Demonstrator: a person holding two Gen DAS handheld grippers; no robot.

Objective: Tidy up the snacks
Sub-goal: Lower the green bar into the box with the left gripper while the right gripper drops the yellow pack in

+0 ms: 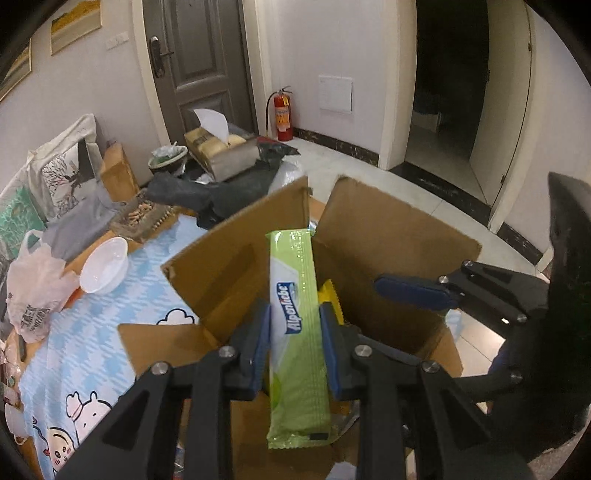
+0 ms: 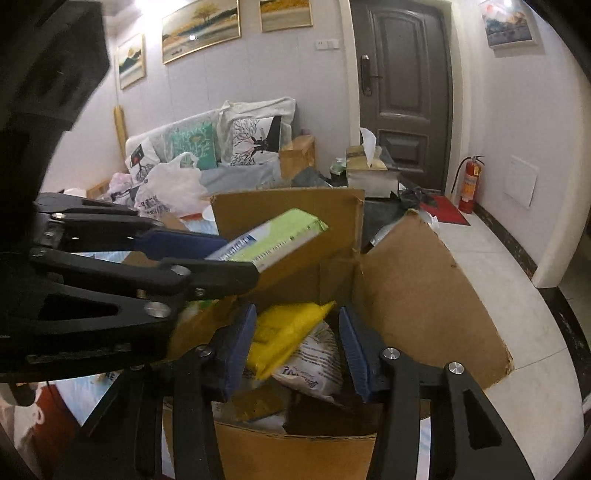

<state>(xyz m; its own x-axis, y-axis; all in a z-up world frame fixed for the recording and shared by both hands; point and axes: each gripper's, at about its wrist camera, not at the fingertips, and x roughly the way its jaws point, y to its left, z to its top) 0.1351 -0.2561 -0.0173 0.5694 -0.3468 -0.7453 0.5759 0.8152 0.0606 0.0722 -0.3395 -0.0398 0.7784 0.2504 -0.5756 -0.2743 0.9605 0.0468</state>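
Left wrist view: nearest, left claw (image 1: 295, 339), blue pads clamped tight on both long edges of a green pack (image 1: 299, 332), lettering "Alpenliebe" on its face. Pack held lengthwise above the open mouth of a box (image 1: 388, 236), far end reaching toward the box's far flaps. Yellow bag (image 1: 330, 295) just visible inside the box, right of the pack. Right claw's blue finger (image 1: 413, 291) poking in from the right, over the box, apart from the pack. Left of the box, a desk (image 1: 110, 332) under a blue cartoon cloth; white bowl (image 1: 104, 265) and plastic bag (image 1: 33, 291) on it, farther left. Far back, tissue box (image 1: 218, 144), grey door (image 1: 199, 66) and red extinguisher (image 1: 282, 114) by the wall.

Right wrist view: nearest, right claw (image 2: 297, 347), jaws partly apart with nothing gripped, hanging above the box (image 2: 424, 288). Below, between the pads but untouched as far as can be told: yellow bag (image 2: 284, 332) lying on a white packet (image 2: 314, 365) inside the box. Left claw (image 2: 236, 258) entering from the left, higher up, clamped on the green pack (image 2: 273, 236), which juts out rightward above the box, against the far flap. Cushions (image 2: 192, 144) and paintings (image 2: 201, 27) beyond.
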